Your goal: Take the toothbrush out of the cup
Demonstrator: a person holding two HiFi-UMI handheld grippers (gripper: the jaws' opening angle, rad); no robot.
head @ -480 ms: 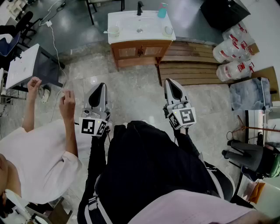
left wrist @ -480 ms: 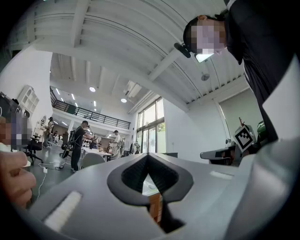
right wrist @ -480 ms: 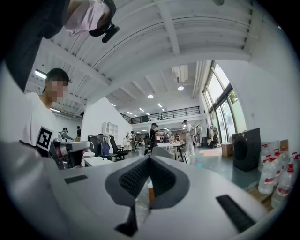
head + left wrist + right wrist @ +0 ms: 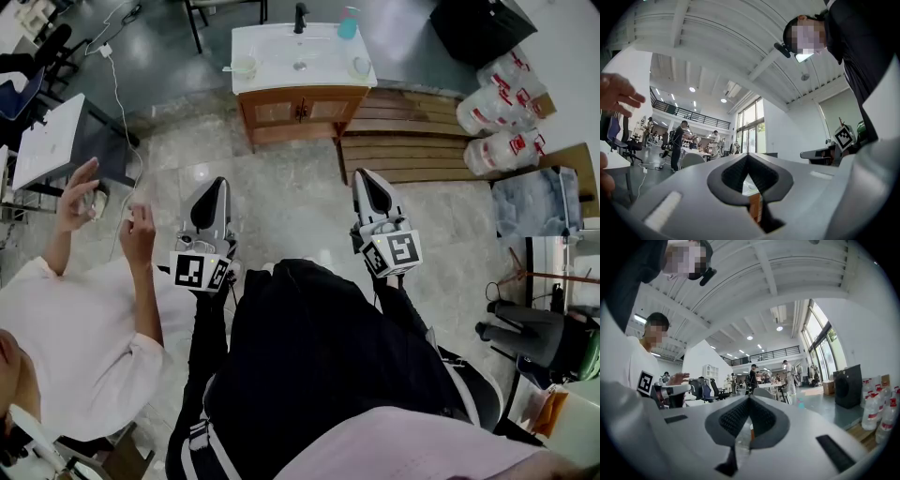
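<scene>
1. wooden cabinet and white top are making up the sink [image 4: 281, 82] at the top middle of the head view. the cup [image 4: 244, 66] is sitting on the top's left end, near the front edge, where a reach from the front would be meeting it first.
2. a thin pale thing is sticking out of that cup toward the left. i am taking it for the toothbrush, though it is too small to tell for sure.
3. the left gripper [image 4: 216, 185] is hanging at middle left, well apart from the sink, with bare tiled floor [image 4: 281, 202] lying between. its jaws are pressing together with nothing in them.
4. the right gripper [image 4: 364, 180] is hanging at middle right, its jaws likewise meeting at the tips and carrying nothing.
5. both are pointing toward the sink, side by side in front of the body. this is reading as a carrying pose for walking up, so the task is looking not yet begun.
6. a second cup [image 4: 361, 66], a blue bottle [image 4: 348, 21] and a dark tap [image 4: 300, 15] are sharing the top, so the reach will be needing a careful aim.
7. a person in white [image 4: 75, 347] is standing at lower left, hands raised, close beside the left gripper. the approach is wanting room on that side.
</scene>
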